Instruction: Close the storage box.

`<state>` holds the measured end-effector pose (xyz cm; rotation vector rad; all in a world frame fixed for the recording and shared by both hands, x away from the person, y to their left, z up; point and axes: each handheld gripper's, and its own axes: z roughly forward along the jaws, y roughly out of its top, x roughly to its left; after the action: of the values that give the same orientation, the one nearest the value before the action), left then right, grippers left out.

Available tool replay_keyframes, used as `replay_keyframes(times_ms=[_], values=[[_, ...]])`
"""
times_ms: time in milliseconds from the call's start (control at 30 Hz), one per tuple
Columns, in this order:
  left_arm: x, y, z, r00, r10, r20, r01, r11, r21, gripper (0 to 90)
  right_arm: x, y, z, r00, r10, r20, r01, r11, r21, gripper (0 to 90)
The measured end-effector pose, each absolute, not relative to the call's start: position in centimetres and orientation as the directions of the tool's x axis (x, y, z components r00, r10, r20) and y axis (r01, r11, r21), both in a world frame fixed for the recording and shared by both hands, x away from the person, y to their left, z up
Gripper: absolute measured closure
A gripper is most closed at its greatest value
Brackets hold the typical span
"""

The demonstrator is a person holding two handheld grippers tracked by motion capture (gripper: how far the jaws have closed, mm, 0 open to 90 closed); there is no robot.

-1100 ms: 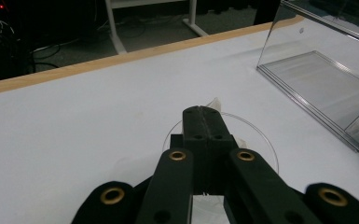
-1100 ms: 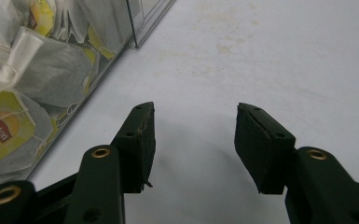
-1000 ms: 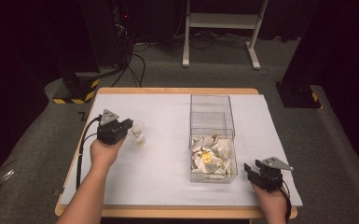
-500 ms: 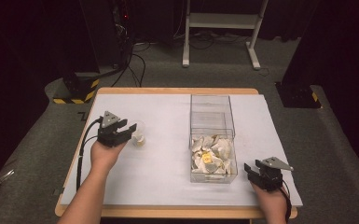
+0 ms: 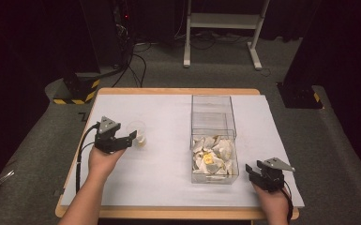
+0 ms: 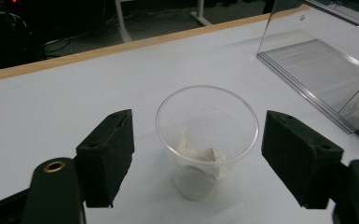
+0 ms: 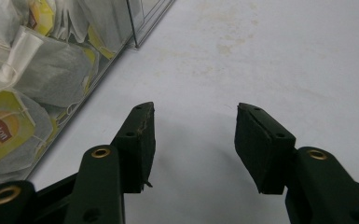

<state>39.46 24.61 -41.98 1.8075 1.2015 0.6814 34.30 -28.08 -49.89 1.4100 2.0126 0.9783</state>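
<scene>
The clear box runs off the frame's right edge — its far wall cut off.

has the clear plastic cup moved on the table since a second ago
No. The clear plastic cup stands at the same spot left of the clear box. The left gripper has just been opening; its jaws flank the cup without touching it.

Cup w/ a teabag in it stands on table left of the box, well apart; more teabags in box's near end.
</scene>
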Motion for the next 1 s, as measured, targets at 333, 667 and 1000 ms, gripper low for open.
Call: replay_keyframes(times_ms=[333, 667, 1000], values=[[38.0, 25.5, -42.8, 0.396, 0.918, -0.039, 0.474, -0.168, 0.864, 24.0, 34.3, -28.1, -49.9, -0.348, 0.938, 0.006, 0.585, 0.212, 0.783, 48.1], [36.6, 26.2, -44.2, 0.404, 0.914, -0.048, 0.492, -0.173, 0.853, 23.9, 34.3, -28.1, -49.9, -0.348, 0.937, 0.005, 0.585, 0.213, 0.782, 48.1], [34.8, 26.7, -46.1, 0.41, 0.91, -0.061, 0.525, -0.181, 0.832, 23.9, 34.3, -28.1, -49.9, -0.346, 0.938, 0.006, 0.587, 0.211, 0.782, 48.0]])
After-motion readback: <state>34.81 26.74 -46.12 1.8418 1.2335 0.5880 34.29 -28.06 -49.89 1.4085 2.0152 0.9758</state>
